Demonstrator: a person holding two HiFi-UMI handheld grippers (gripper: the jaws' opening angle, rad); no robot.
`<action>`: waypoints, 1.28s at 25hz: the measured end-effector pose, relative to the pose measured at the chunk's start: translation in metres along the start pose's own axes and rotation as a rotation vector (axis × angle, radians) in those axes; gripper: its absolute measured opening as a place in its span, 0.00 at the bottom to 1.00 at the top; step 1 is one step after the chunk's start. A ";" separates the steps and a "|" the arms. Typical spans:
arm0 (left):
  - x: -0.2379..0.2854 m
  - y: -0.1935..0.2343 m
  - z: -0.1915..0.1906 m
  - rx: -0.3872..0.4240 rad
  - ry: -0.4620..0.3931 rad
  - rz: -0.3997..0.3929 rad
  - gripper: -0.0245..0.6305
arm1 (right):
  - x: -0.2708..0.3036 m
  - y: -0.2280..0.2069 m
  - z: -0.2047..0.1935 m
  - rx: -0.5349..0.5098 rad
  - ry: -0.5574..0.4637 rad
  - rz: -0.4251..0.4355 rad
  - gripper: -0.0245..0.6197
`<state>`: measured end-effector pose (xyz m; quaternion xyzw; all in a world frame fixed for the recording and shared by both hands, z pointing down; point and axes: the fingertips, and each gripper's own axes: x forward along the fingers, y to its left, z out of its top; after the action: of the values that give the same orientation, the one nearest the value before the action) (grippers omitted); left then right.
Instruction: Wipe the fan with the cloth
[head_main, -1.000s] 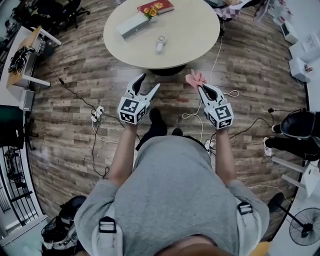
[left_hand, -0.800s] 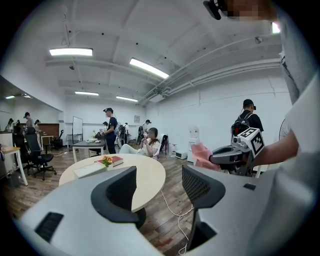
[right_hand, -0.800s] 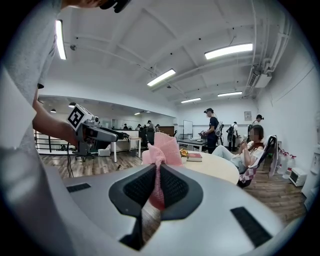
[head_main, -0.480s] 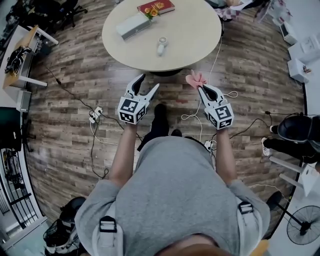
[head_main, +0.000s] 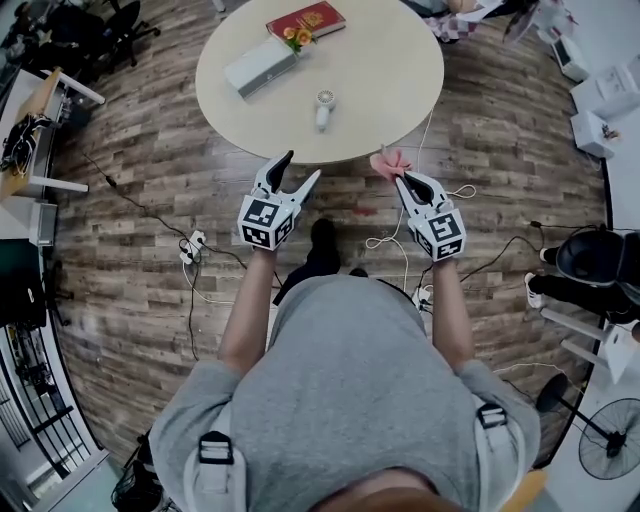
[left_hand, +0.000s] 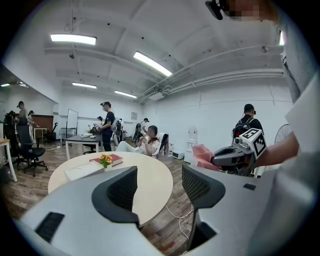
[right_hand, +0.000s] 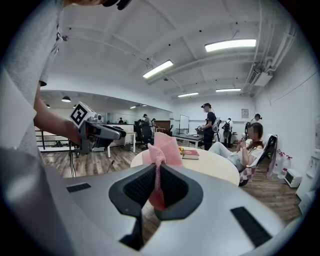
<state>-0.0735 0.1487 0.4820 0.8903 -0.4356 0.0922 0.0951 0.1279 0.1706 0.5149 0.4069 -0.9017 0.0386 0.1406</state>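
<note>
The small white hand-held fan (head_main: 322, 105) lies on the round beige table (head_main: 400, 70), just past its near edge. My right gripper (head_main: 403, 178) is shut on the pink cloth (head_main: 390, 162), which stands up crumpled from the jaws (right_hand: 162, 147) over the floor by the table edge. My left gripper (head_main: 300, 166) is open and holds nothing, its tips at the table's near rim. In the left gripper view the two fingers (left_hand: 122, 187) stand wide apart with the table (left_hand: 155, 170) between them. The fan shows in neither gripper view.
A white box (head_main: 260, 65) and a red book (head_main: 307, 20) with flowers lie on the table's far side. Cables and a power strip (head_main: 190, 250) run across the wooden floor. A standing fan (head_main: 610, 440) is at lower right. People sit and stand beyond the table (right_hand: 220, 167).
Both grippers have moved forward toward the table together with the person; the table edge now lies right at their tips. The cloth stays in the right jaws, the left jaws stay open.
</note>
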 end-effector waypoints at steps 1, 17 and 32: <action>0.004 0.008 0.001 -0.001 0.004 -0.004 0.47 | 0.007 -0.002 0.002 0.002 0.001 -0.004 0.08; 0.092 0.106 0.020 0.023 0.035 -0.149 0.47 | 0.103 -0.047 0.026 0.018 0.013 -0.134 0.08; 0.170 0.122 0.008 -0.005 0.114 -0.175 0.47 | 0.134 -0.108 0.003 0.118 0.036 -0.168 0.08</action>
<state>-0.0673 -0.0559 0.5274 0.9180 -0.3505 0.1327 0.1297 0.1231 0.0015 0.5459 0.4880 -0.8579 0.0871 0.1354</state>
